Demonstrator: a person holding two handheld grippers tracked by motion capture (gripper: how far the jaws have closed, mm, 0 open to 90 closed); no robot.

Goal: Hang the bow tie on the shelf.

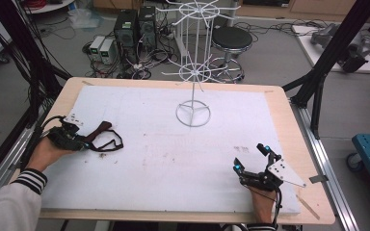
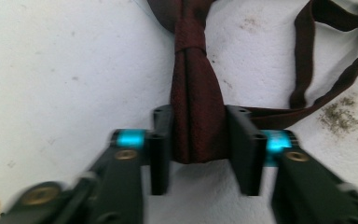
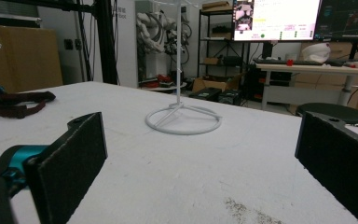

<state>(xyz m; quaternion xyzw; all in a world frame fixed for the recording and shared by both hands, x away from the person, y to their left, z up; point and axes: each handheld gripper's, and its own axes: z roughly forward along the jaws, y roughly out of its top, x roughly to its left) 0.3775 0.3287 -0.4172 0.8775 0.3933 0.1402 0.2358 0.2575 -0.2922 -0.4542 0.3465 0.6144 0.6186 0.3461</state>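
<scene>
Left gripper view shows what the high view cannot: the left gripper (image 2: 199,149) clenched on the wide end of the dark red necktie (image 2: 196,116), pads against both edges. The high view places the necktie at the white mat's (image 1: 173,159) left edge. The right gripper (image 3: 200,163) rests released, facing the white wire stand (image 3: 182,119).

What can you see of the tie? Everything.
The tie is dark red woven fabric, pre-knotted, with a thin neck strap of the same colour looping off to one side. It lies flat on the white sheet at the table's left side. Its wide end sits between the left gripper jaws, whose pads press both edges. The strap loop rests loose on the sheet.
</scene>
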